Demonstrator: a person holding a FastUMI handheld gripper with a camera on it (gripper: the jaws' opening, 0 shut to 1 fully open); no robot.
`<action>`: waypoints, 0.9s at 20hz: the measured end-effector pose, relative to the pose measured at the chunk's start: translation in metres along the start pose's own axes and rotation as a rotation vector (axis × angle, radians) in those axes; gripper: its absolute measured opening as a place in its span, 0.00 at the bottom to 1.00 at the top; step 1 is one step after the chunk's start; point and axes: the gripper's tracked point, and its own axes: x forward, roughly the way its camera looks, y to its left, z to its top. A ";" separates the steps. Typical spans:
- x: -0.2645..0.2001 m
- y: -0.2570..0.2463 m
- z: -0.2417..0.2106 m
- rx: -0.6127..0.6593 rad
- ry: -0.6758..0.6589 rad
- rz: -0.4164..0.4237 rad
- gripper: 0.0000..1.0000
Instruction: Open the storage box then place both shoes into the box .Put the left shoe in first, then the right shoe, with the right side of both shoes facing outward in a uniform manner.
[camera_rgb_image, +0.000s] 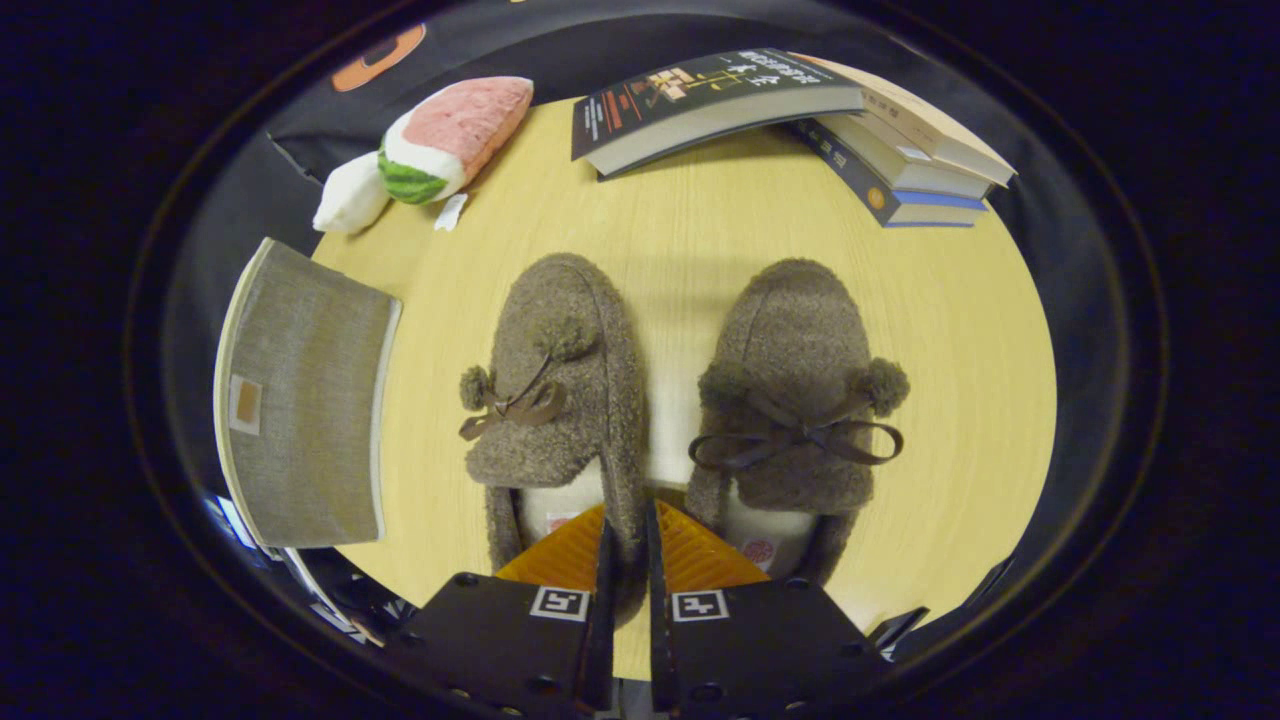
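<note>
Left shoe (557, 390): a fuzzy brown moccasin slipper with pom-poms and a thin bow, lying on the bench just ahead of the fingers, toe pointing away; its inner heel wall sits between the fingers.
Right shoe (795, 400): the matching slipper, just beside the first, apart from it by a strip of bare bench.
Handling: probably light and soft; the boucle upper should crush and the bow could snag, so the heel collar or side wall looks the firmest hold.
Gripper (628, 545): fingers narrow, nearly together around the left shoe's heel rim; whether both press on it I cannot tell.
Storage box (300, 400): grey fabric, lying beside the left shoe, lid seemingly not yet open.
Bench (960, 330): pale wood, also carrying a watermelon-slice plush (440, 145) and stacked books (790, 110) beyond the shoes.
</note>
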 end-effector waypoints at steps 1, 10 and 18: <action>0.000 0.004 0.000 0.002 0.000 0.020 0.16; -0.030 0.015 -0.019 0.176 0.016 0.056 0.01; -0.146 0.087 -0.006 0.166 -0.137 0.105 0.00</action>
